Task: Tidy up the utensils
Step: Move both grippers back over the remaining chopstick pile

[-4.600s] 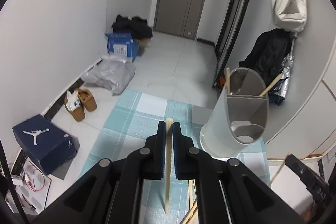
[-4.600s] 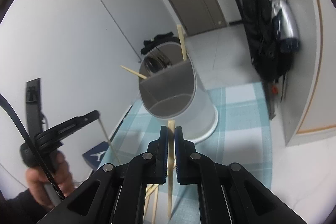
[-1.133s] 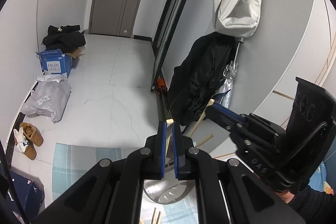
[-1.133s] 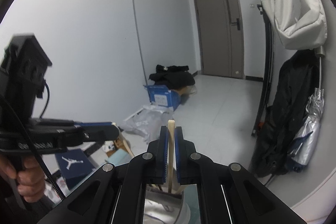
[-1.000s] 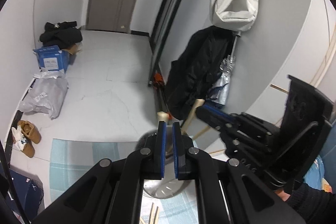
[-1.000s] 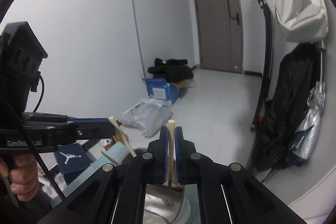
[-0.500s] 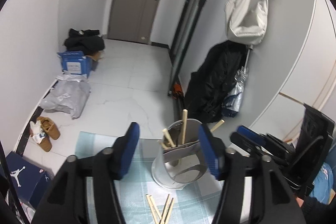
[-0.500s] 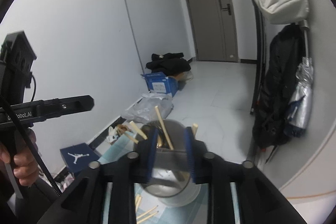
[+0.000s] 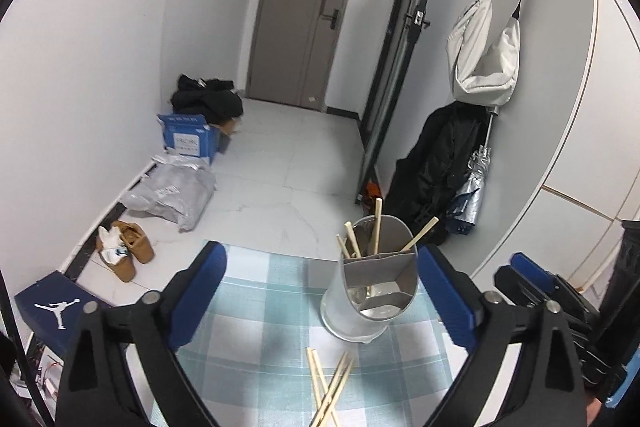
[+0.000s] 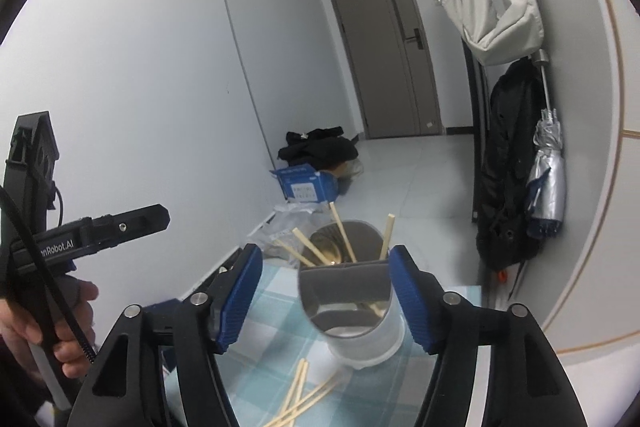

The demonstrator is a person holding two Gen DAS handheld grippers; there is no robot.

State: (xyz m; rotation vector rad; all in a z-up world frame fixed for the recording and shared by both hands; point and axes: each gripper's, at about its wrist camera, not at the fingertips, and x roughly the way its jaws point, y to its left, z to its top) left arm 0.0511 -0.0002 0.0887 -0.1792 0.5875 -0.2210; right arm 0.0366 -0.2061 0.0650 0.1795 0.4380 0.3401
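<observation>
On the tabletop: a checked blue-and-white cloth point(image 9: 256, 311) is spread, with the holder and loose sticks on it.
Holder: a grey divided utensil holder point(image 9: 374, 291) is stood upright on the cloth; several chopsticks point(image 9: 376, 231) are leaned in its far compartment.
Left gripper point(image 9: 322, 301): jaws are just being opened wide; nothing is held between them.
Right gripper point(image 10: 326, 299): jaws are just being opened, partway; nothing is gripped, the holder is seen beyond them.
Loose chopsticks point(image 9: 328, 387): crossed on the cloth, just in front of the holder.
</observation>
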